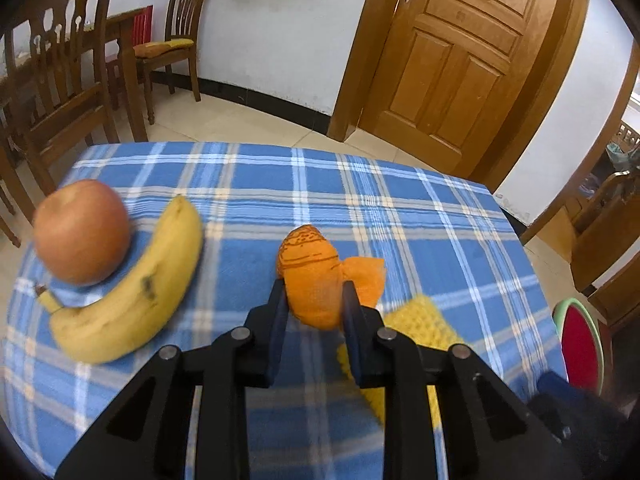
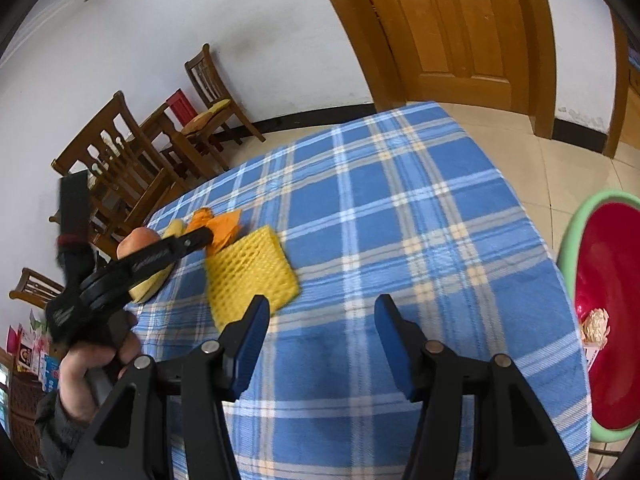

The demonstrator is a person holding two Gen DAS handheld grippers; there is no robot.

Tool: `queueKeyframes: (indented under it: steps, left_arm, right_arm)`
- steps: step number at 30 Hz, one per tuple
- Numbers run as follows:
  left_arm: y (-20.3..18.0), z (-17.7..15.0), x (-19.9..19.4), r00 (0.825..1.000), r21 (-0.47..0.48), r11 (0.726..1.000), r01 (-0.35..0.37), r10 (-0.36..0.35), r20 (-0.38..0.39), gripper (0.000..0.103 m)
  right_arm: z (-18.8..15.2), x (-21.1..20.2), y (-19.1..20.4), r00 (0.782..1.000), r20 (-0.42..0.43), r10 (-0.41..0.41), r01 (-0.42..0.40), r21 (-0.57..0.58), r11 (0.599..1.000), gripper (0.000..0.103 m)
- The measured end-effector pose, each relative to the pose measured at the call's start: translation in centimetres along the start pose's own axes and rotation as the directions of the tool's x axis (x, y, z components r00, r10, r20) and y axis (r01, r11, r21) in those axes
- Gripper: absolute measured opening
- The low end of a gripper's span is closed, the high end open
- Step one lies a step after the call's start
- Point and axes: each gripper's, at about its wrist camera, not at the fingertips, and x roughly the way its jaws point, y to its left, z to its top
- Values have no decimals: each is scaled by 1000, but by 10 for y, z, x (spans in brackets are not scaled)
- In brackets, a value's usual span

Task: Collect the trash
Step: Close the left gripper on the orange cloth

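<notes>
Left tongs (image 1: 314, 294) clamped on orange peel (image 1: 316, 276), pads pressed against both sides; peel raised slightly off blue plaid counter (image 1: 400, 208). Right tongs (image 2: 322, 312) stood apart, nothing between pads, over bare plaid. Yellow foam fruit net (image 2: 252, 272) lay flat on counter just beyond right tongs, just beside and behind the peel in left wrist view. Banana (image 1: 132, 288) and apple (image 1: 82, 232) to left of peel, touching each other, blurred. Red basin with green rim (image 2: 608, 312) beside counter edge at right, a pale crumpled scrap (image 2: 596, 324) inside. Wooden chairs (image 1: 60, 80) and wooden door (image 1: 460, 52) farther back.
</notes>
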Motion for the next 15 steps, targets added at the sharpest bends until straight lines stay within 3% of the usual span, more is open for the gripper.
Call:
queueKeyframes:
  steps: [6,12,14,15]
  left_arm:
    - [8,-12,-30,999,18,1000,-12,12,36,26]
    - [19,-28,-43,1000,17,1000,-10,10,24,26]
    - [22,-31,-46,1000,9,1000,-5,4,23,26]
    - [23,-32,-47,1000,8,1000,-4,4,25,26]
  right_arm:
    - [3,18,18,1000,-14,12,-12,-30,999,58]
    - [5,44,37,1000,-29,4,-7,-80,997,58]
    - [4,52,41,999,-40,-4,0,-91,996,50]
    - [3,56,42,999,-51,-2,-3,-97,995,40]
